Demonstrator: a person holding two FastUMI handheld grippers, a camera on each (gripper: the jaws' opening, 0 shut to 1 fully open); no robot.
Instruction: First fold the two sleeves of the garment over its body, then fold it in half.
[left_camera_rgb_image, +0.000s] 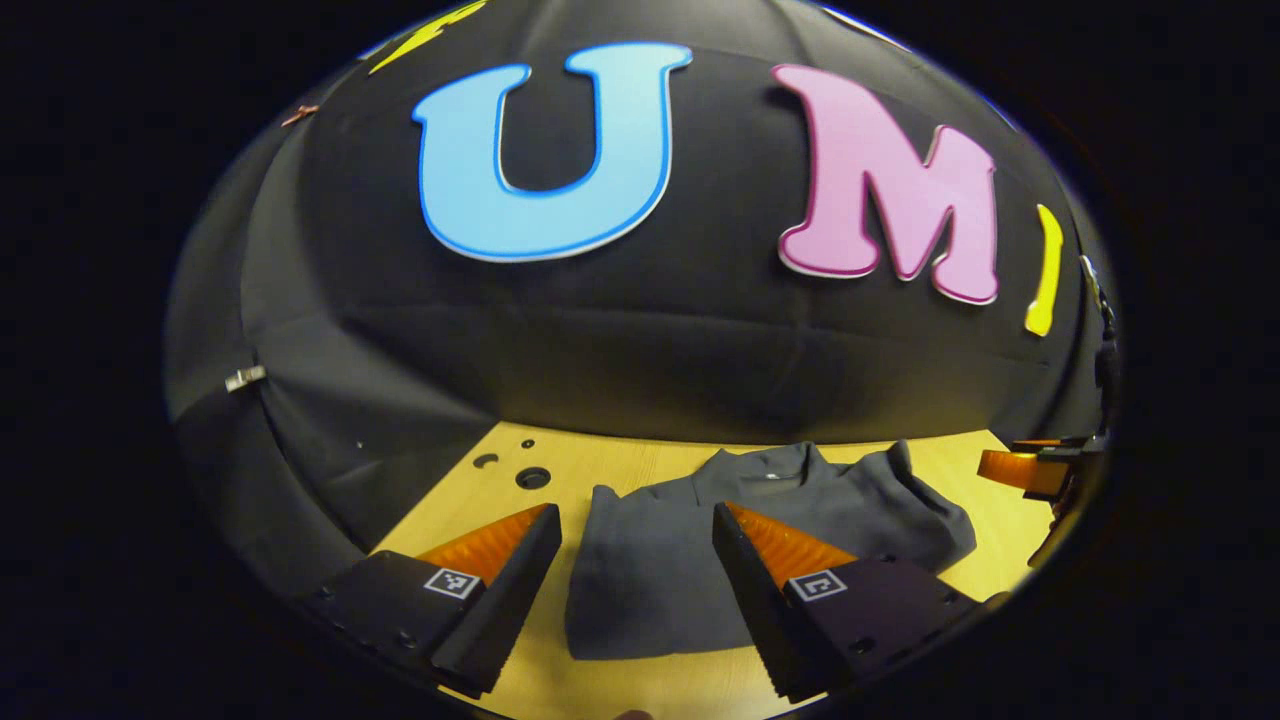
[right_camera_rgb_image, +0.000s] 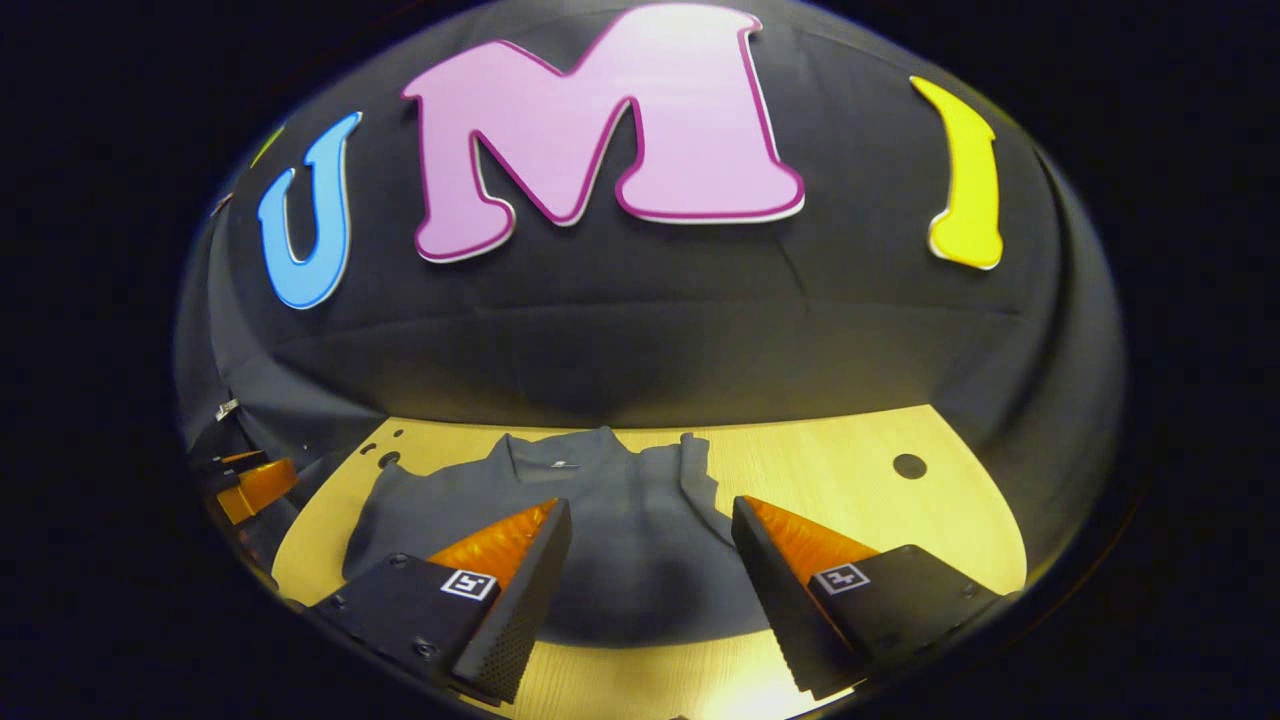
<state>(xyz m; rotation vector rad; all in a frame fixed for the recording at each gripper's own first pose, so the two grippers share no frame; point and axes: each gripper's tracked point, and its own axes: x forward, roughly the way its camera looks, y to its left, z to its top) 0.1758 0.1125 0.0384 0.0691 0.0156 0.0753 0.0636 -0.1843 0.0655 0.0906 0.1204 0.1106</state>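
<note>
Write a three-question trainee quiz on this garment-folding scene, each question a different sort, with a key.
1. True or false: the left gripper is shut on the grey garment.
2. Multiple choice: the garment lies on A) a wooden table, B) a metal tray, C) the floor.
3. Fill in: in the right gripper view, the garment's collar points toward the booth's ____.

Key
1. False: its jaws stand open above the cloth, as do those of the right gripper.
2. A.
3. Wall: the collar lies at the far side, the hem nearest the grippers.
</note>
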